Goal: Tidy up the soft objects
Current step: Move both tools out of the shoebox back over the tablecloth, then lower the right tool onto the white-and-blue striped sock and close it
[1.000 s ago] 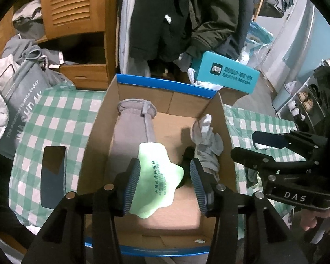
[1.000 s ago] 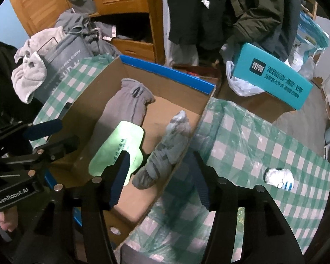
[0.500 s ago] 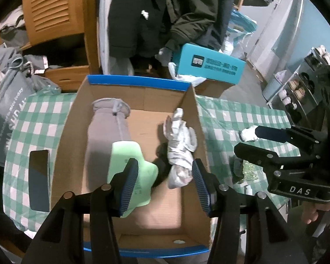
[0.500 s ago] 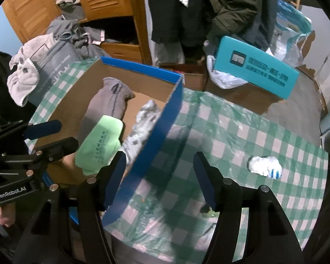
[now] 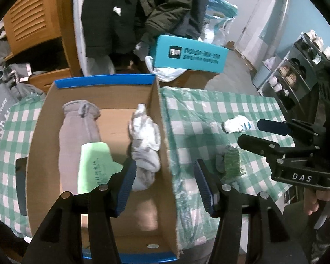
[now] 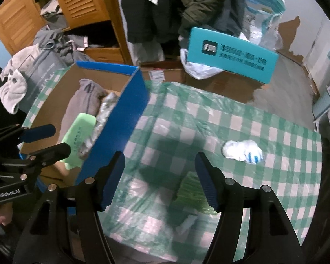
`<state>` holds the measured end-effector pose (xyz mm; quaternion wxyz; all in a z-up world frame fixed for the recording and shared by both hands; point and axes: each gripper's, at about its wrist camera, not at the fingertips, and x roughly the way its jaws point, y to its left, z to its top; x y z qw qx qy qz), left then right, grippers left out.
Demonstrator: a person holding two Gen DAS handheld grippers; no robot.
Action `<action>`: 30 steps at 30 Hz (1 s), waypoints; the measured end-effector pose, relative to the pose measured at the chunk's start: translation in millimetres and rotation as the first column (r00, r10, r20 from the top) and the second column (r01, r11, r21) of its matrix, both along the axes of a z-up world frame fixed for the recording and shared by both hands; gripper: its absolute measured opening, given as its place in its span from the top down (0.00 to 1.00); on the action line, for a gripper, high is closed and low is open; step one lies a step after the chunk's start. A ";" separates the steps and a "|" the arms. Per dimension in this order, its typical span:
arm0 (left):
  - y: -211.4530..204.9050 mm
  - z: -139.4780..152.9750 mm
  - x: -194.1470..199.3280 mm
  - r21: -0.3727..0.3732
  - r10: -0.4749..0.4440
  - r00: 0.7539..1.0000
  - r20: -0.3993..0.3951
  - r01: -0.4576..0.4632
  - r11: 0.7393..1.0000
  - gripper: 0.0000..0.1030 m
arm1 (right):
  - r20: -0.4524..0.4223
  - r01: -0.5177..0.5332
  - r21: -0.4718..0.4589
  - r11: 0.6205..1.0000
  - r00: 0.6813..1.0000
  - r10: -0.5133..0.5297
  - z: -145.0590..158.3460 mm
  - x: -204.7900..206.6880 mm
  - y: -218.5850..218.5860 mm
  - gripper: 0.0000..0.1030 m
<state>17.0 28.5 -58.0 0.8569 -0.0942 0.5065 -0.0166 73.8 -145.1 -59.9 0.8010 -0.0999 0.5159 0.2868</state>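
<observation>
Checked green cloth (image 6: 209, 114) is covering the table, with the cardboard box (image 5: 99, 92) sitting at its left end, already holding a grey sock (image 5: 77, 127), a pale green pack (image 5: 92, 167) and a white-grey bundle (image 5: 145, 140). Both tools are hanging empty, jaws apart: the left gripper (image 5: 164, 186) straddling the box's right wall, the right gripper (image 6: 159, 177) hovering over the cloth. Next, I'd say, comes the green knit piece (image 6: 192, 192) just below it, or the white sock (image 6: 242, 149) farther off.
</observation>
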 end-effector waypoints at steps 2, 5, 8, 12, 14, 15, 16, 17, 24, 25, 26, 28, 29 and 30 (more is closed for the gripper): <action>-7.6 -1.1 3.5 0.003 -0.011 1.000 -0.004 0.011 1.000 0.46 | 0.000 0.011 0.000 1.000 1.000 -0.011 -1.7 1.7 -8.8 0.35; -17.7 -3.9 8.8 0.001 -0.028 0.999 -0.016 0.028 1.000 0.46 | -0.004 0.033 -0.002 0.999 0.999 -0.033 -5.1 5.0 -23.4 0.35; -27.4 -6.8 12.2 -0.006 -0.043 0.999 -0.027 0.043 0.999 0.46 | -0.009 0.055 -0.003 0.998 0.998 -0.055 -7.7 7.8 -37.5 0.35; -40.9 -11.4 17.2 -0.011 -0.066 0.997 -0.039 0.066 0.998 0.46 | -0.009 0.081 -0.002 0.997 0.997 -0.081 -9.5 12.9 -53.3 0.35; -47.9 -13.3 20.2 -0.013 -0.078 0.996 -0.045 0.078 0.997 0.46 | -0.009 0.096 -0.003 0.995 0.995 -0.096 -10.9 15.7 -61.2 0.35; -50.7 -14.3 21.8 -0.013 -0.083 0.995 -0.048 0.082 0.997 0.46 | -0.010 0.106 -0.005 0.994 0.994 -0.106 -12.2 18.2 -65.8 0.35; -55.1 -16.2 24.0 -0.014 -0.088 0.995 -0.052 0.087 0.996 0.46 | -0.011 0.113 -0.007 0.994 0.994 -0.113 -13.2 19.6 -68.8 0.35; -56.6 -16.8 25.3 -0.015 -0.090 0.994 -0.055 0.089 0.996 0.46 | -0.014 0.122 -0.010 0.992 0.992 -0.122 -15.0 22.0 -73.4 0.35; -68.9 -22.7 40.9 -0.020 -0.099 0.993 -0.069 0.097 0.995 0.45 | -0.027 0.169 -0.029 0.985 0.985 -0.170 -27.7 36.8 -97.7 0.35; -70.2 -23.8 43.8 -0.021 -0.099 0.992 -0.073 0.097 0.995 0.46 | -0.029 0.172 -0.033 0.985 0.984 -0.173 -29.6 38.8 -99.3 0.35; -71.5 -25.0 46.2 -0.022 -0.099 0.992 -0.077 0.098 0.995 0.45 | -0.031 0.175 -0.038 0.984 0.984 -0.176 -32.4 41.6 -101.6 0.35; -74.6 -28.2 51.4 -0.025 -0.101 0.991 -0.084 0.100 0.995 0.45 | -0.034 0.175 -0.048 0.983 0.984 -0.176 -38.0 46.5 -104.4 0.35; -76.1 -29.7 53.7 -0.027 -0.102 0.991 -0.087 0.100 0.995 0.45 | -0.035 0.173 -0.054 0.983 0.984 -0.175 -40.8 49.2 -105.2 0.35; -77.4 -31.5 56.1 -0.027 -0.102 0.991 -0.090 0.100 0.995 0.45 | -0.036 0.170 -0.062 0.983 0.984 -0.173 -44.1 51.9 -105.7 0.35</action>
